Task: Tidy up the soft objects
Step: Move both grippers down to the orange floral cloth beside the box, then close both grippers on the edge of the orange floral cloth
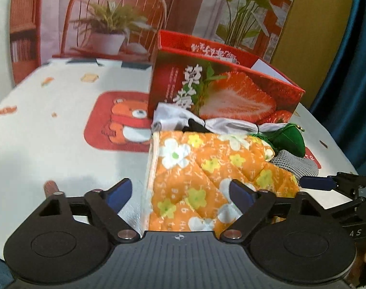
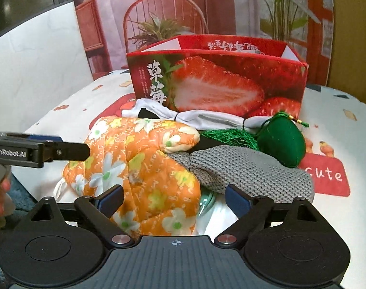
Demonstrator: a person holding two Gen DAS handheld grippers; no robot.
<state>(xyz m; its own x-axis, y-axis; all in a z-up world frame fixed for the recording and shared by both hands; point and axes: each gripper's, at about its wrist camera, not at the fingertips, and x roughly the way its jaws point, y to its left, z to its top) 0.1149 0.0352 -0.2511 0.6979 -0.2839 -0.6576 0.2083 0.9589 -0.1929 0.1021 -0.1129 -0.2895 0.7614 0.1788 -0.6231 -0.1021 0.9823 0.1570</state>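
A heap of soft things lies on the table in front of an open red strawberry box [image 1: 231,91] [image 2: 219,84]. Nearest is an orange flowered quilted mitt [image 1: 207,163] [image 2: 139,168]. Beside it are a grey knitted piece [image 1: 293,163] [image 2: 243,168], a green pouch with a tassel [image 1: 291,139] [image 2: 281,142] and a white cloth [image 1: 173,118] [image 2: 207,116]. My left gripper [image 1: 180,192] is open, straddling the mitt's left edge. My right gripper [image 2: 174,197] is open over the mitt's near right part, by the grey knit. Neither pad presses on anything.
A white tablecloth [image 1: 50,144] with red cartoon patches covers the table. A brown wooden handle [image 1: 50,185] lies near my left finger. Behind the box hangs a printed backdrop of a chair and plants. A white board [image 2: 38,60] stands at the left.
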